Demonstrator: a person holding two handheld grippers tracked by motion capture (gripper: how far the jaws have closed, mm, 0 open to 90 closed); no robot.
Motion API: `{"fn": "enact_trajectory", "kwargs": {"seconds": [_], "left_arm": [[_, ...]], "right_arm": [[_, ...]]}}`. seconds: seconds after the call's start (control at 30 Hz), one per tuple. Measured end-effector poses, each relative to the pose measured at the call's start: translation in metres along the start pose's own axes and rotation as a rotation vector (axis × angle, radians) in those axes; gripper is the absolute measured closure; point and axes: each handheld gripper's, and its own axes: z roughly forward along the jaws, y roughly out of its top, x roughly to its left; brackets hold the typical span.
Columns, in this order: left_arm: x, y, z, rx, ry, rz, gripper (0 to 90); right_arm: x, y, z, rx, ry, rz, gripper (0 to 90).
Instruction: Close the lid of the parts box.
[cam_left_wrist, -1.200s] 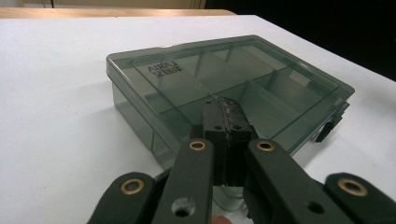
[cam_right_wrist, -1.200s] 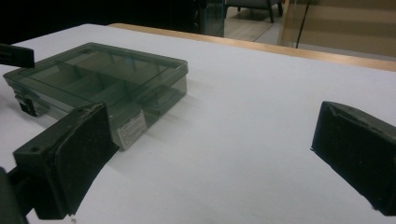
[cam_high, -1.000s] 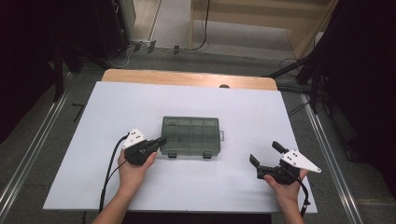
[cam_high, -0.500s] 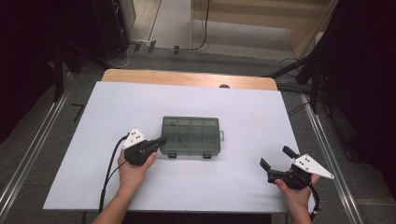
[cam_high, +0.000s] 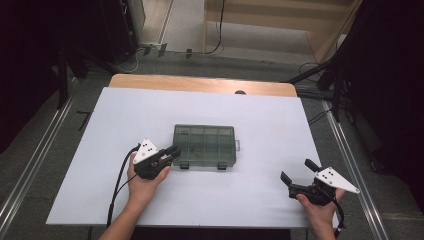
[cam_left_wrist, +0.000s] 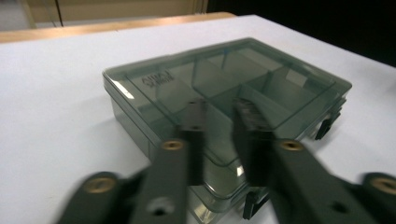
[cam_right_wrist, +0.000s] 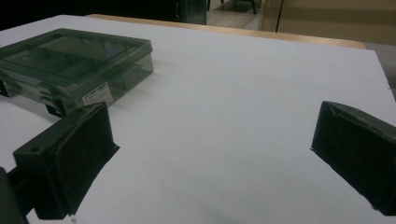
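Note:
A smoky green clear plastic compartment box (cam_high: 205, 145) lies closed in the middle of the white table (cam_high: 260, 120), its two dark latches facing me. My left gripper (cam_high: 172, 151) is at the box's near left corner. In the left gripper view its jaws (cam_left_wrist: 219, 107) stand nearly together over the lid (cam_left_wrist: 261, 79), a thin gap between them and nothing in it. My right gripper (cam_high: 296, 170) is at the near right of the table, well clear of the box, jaws wide apart. The right gripper view looks between its pads (cam_right_wrist: 79, 154) at bare table, with the box (cam_right_wrist: 70, 60) at upper left.
A wooden strip (cam_high: 200, 82) borders the table's far edge. Metal rails (cam_high: 345, 150) run along both sides on the floor, and dark stands and cables (cam_high: 120, 60) are beyond. The left gripper's cable (cam_high: 117, 185) trails back over the near edge.
My right gripper has drawn back to the right and toward the near edge, still open. The left gripper and the box have stayed put.

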Motion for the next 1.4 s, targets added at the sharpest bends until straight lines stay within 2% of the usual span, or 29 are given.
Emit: {"fn": "enact_trajectory", "kwargs": {"seconds": [0.13,0.2,0.23,0.3,0.47,0.8,1.13,1.4], "left_arm": [[0.003,0.004,-0.007,-0.038,-0.017,-0.037,34.1],[0.004,0.005,-0.009,-0.028,-0.016,-0.035,15.0],[0.004,0.005,-0.010,-0.025,-0.022,-0.029,7.5],[0.004,0.005,-0.014,-0.021,-0.028,-0.011,0.0],[0.005,0.005,-0.024,-0.029,-0.044,0.004,0.0],[0.012,-0.001,-0.039,-0.014,-0.011,0.021,0.0],[0.023,-0.007,-0.058,-0.017,0.035,0.015,0.0],[0.032,-0.011,-0.070,-0.012,0.056,0.011,0.0]], "right_arm": [[0.000,-0.001,0.001,0.006,0.002,0.000,0.0],[0.000,-0.001,0.001,0.005,0.004,-0.001,0.0],[0.000,-0.001,0.001,0.005,0.004,-0.002,0.0],[0.000,-0.001,0.001,0.005,0.004,-0.006,0.0],[0.000,-0.001,0.001,0.005,0.004,-0.004,0.0],[0.000,-0.001,0.001,0.006,0.002,-0.004,0.0],[0.000,-0.001,0.001,0.006,0.002,-0.003,0.0],[-0.001,-0.001,0.000,0.003,-0.001,0.012,0.0]]}}
